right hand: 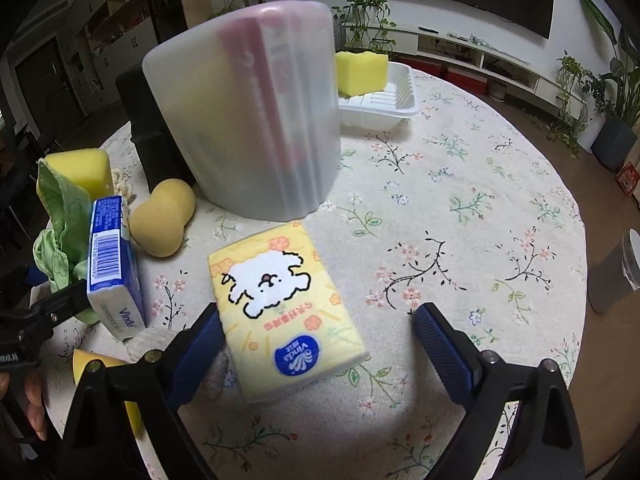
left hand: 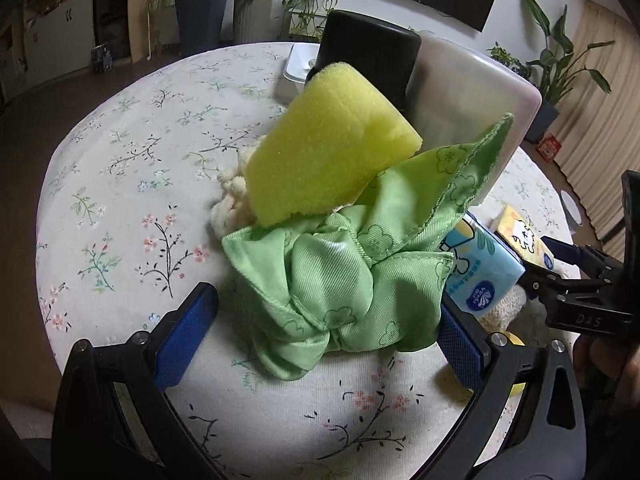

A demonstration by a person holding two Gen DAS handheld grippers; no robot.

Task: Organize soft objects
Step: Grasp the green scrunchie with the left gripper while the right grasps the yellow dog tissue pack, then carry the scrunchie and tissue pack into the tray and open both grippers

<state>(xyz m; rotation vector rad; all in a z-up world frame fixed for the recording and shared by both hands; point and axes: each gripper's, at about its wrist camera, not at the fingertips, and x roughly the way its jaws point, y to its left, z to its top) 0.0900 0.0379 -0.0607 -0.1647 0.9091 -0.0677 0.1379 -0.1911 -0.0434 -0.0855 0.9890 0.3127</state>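
Note:
A crumpled green cloth [left hand: 340,280] lies on the flowered table between the open fingers of my left gripper [left hand: 328,320]. A yellow sponge [left hand: 324,152] leans on the cloth, with a cream fluffy cloth [left hand: 230,204] behind it. In the right wrist view, a yellow tissue pack with a dog drawing [right hand: 280,304] lies flat between the open fingers of my right gripper [right hand: 320,332]. A blue tissue pack [right hand: 114,256] stands on edge to its left, next to a tan peanut-shaped sponge [right hand: 162,220]. The blue pack also shows in the left wrist view [left hand: 476,268].
A frosted plastic bin [right hand: 248,120] stands upright mid-table with a black box [right hand: 148,132] behind it. A white tray [right hand: 380,100] at the far side holds another yellow sponge [right hand: 362,70]. A knitted item [left hand: 504,308] lies under the blue pack.

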